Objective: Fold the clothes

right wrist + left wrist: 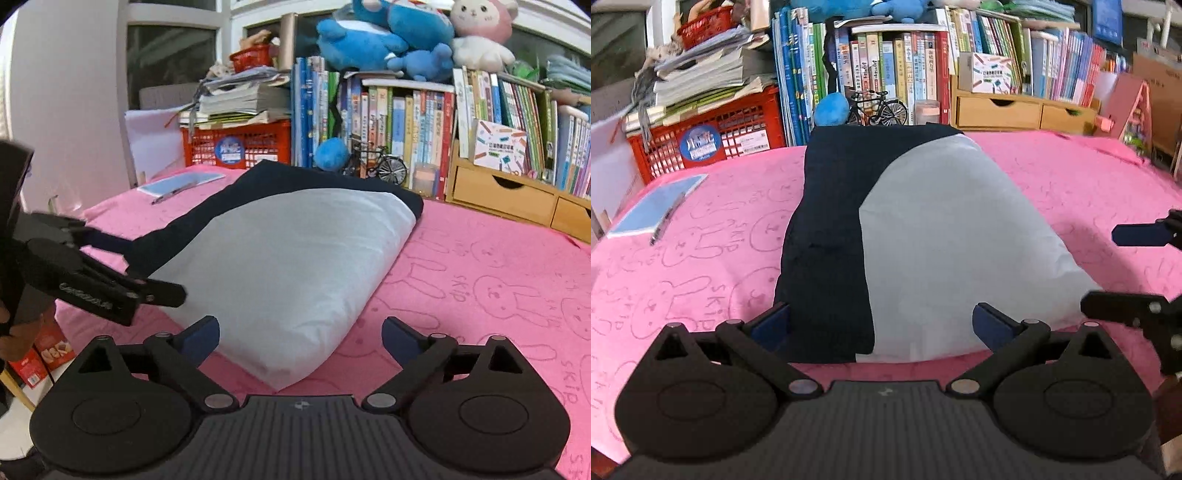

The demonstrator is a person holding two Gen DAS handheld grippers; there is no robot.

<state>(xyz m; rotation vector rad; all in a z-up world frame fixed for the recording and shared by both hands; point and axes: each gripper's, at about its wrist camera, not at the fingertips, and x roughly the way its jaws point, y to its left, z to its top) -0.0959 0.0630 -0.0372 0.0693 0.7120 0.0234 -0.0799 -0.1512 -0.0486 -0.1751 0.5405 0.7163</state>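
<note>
Both pairs of jaws stood wide and empty at the near edge of the worktop point(701, 258), which was covered by a pink rabbit-print cloth. From left to right, the left gripper point(882, 325) hovered just short of the garment's near hem, straddling the seam where dark met pale, and the right gripper point(301, 338) hung beside the pale near corner, its left pad close to the fabric but seemingly not pressing it.

One garment point(916, 229) lay on the worktop, navy along its left and far side, white across the right. It sat as a compact, several-layered shape with a rounded fold edge on the right, so at least some folding showed. Whether that was the finished packet or a half-way stage with a further fold due, the views did not settle; the navy strip lay uncovered and the outline was more of a wedge than a neat rectangle.

Counted: two grippers, one garment, one blue notebook point(655, 205) with one pen point(666, 219) on it at far left, one red crate point(709, 136), one model bicycle point(879, 107) behind.
</note>
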